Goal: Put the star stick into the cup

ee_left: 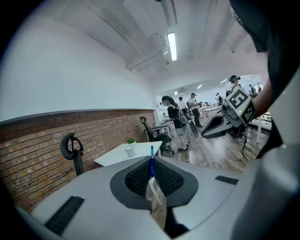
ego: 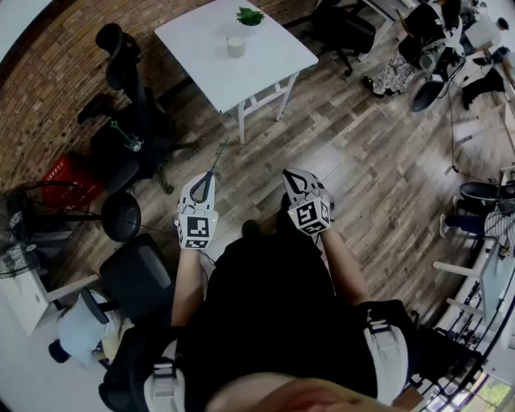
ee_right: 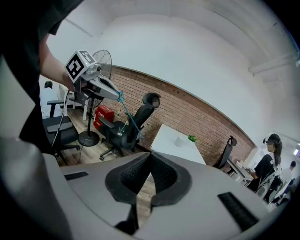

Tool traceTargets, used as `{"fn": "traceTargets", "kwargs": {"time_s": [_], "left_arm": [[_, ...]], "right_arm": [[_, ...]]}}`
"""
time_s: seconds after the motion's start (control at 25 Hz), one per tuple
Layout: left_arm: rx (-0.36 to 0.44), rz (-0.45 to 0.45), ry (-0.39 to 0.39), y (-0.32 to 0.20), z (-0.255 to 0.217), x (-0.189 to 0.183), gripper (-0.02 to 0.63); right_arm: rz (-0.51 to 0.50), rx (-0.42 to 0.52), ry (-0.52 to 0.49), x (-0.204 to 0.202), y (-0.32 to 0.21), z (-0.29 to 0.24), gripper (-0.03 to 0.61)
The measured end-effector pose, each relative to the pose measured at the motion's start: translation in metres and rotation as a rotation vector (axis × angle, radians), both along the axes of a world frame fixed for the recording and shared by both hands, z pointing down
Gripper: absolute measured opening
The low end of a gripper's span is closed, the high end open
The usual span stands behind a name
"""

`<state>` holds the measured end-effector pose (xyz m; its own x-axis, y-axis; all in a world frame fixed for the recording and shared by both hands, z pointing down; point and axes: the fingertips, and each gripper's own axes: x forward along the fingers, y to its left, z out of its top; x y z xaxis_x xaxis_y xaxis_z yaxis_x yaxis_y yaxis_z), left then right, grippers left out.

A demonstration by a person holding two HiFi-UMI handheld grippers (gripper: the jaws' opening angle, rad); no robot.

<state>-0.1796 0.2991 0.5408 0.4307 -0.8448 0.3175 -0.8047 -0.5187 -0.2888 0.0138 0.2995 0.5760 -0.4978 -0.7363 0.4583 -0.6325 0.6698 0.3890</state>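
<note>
My left gripper (ego: 205, 182) is shut on the star stick (ego: 216, 163), a thin rod that points out past the jaws toward the white table (ego: 265, 68). In the left gripper view the stick's blue end (ee_left: 151, 161) stands up between the closed pads of that gripper (ee_left: 151, 174). The white cup (ego: 235, 47) sits on the table beside a small green plant (ego: 250, 16), well ahead of both grippers. My right gripper (ego: 293, 177) is shut with nothing in it, level with the left; its view shows the closed jaws (ee_right: 150, 158), the left gripper (ee_right: 96, 80) and the teal stick (ee_right: 127, 114).
A black office chair (ego: 133, 121) at the left carries a glass with a green stick (ego: 129, 138). Near it are a red crate (ego: 71, 179), a floor fan (ego: 32, 225) and more chairs (ego: 137, 278). People and desks fill the far right (ego: 434, 40).
</note>
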Motion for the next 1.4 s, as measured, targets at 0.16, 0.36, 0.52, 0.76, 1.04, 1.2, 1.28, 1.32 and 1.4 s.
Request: {"fn": "traceTargets", "kwargs": {"time_s": [0.16, 0.36, 0.52, 0.76, 1.04, 1.2, 1.28, 1.32, 1.4], "left_arm": [[-0.006, 0.006, -0.003, 0.006, -0.004, 0.009, 0.029], [-0.002, 0.006, -0.013, 0.008, -0.006, 0.016, 0.029], [-0.003, 0.012, -0.028, 0.006, -0.006, 0.018, 0.029], [-0.013, -0.005, -0.036, 0.005, -0.003, 0.018, 0.029], [-0.010, -0.049, -0.040, -0.012, -0.007, 0.026, 0.029], [-0.005, -0.070, -0.048, -0.026, -0.014, 0.037, 0.029], [-0.009, -0.081, -0.054, -0.032, -0.015, 0.042, 0.029], [-0.010, -0.088, -0.056, -0.036, -0.017, 0.044, 0.029], [-0.010, -0.104, -0.060, -0.045, -0.021, 0.049, 0.029]], "right_arm": [[0.009, -0.016, -0.005, 0.010, 0.005, 0.002, -0.002], [0.029, -0.016, -0.031, 0.022, 0.003, 0.000, -0.002], [0.039, -0.012, -0.040, 0.026, -0.002, -0.001, -0.002], [0.031, -0.015, -0.037, 0.028, -0.007, 0.003, -0.002], [-0.003, -0.011, -0.021, 0.041, -0.029, 0.005, -0.002], [-0.030, -0.015, -0.025, 0.051, -0.051, 0.005, -0.002], [-0.051, -0.020, -0.027, 0.055, -0.062, 0.005, -0.002], [-0.062, -0.022, -0.027, 0.056, -0.068, 0.005, -0.002], [-0.085, -0.024, -0.023, 0.060, -0.080, 0.004, -0.002]]}}
